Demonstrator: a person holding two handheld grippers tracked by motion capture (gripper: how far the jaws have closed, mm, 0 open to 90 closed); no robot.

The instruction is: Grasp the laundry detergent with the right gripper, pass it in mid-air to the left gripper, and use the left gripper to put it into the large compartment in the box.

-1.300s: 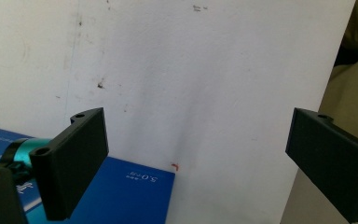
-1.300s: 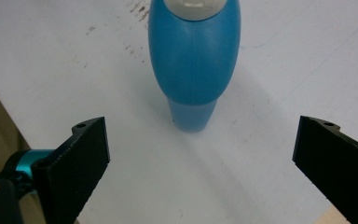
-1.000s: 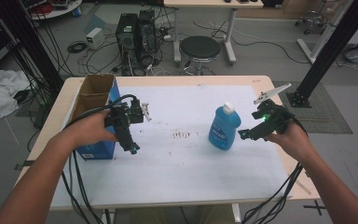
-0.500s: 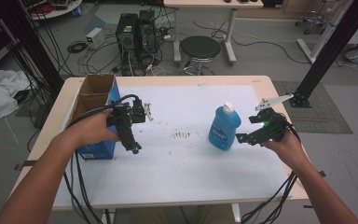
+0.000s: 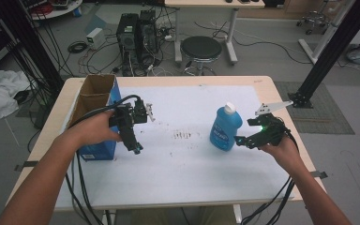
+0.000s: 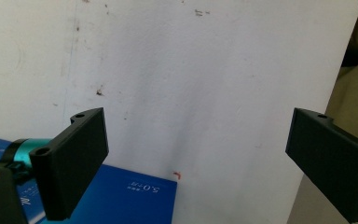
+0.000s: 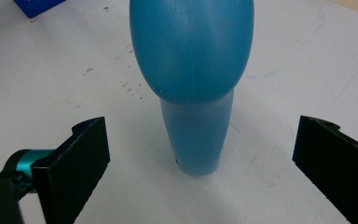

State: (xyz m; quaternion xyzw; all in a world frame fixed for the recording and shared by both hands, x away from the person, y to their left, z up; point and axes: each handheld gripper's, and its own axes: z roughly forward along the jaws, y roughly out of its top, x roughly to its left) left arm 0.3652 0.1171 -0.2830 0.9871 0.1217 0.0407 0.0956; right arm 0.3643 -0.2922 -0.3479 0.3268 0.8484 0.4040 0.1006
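Observation:
A blue bottle (image 5: pixel 225 127) with a white cap stands upright right of the table's middle; in the right gripper view the blue bottle (image 7: pixel 193 79) rises straight ahead. My right gripper (image 5: pixel 240 141) is open just right of the bottle's base, jaws wide apart with nothing between them (image 7: pixel 200 172). My left gripper (image 5: pixel 136 146) points down over the white tabletop beside a blue cardboard box (image 5: pixel 98 124). It is open too (image 6: pixel 196 158), and a corner of the blue box (image 6: pixel 121 196) lies below its jaws.
The white table (image 5: pixel 183 164) has dark scuff marks near its middle. The open-topped box stands at the left edge. Black cables hang from both grippers over the front edge. Beyond the table are a black stool (image 5: pixel 200 49), computer towers (image 5: pixel 136 30) and a black frame post (image 5: pixel 333 51).
My right gripper has dropped lower and come in toward the foot of the bottle. The left gripper has hardly moved. The bottle has stayed where it was.

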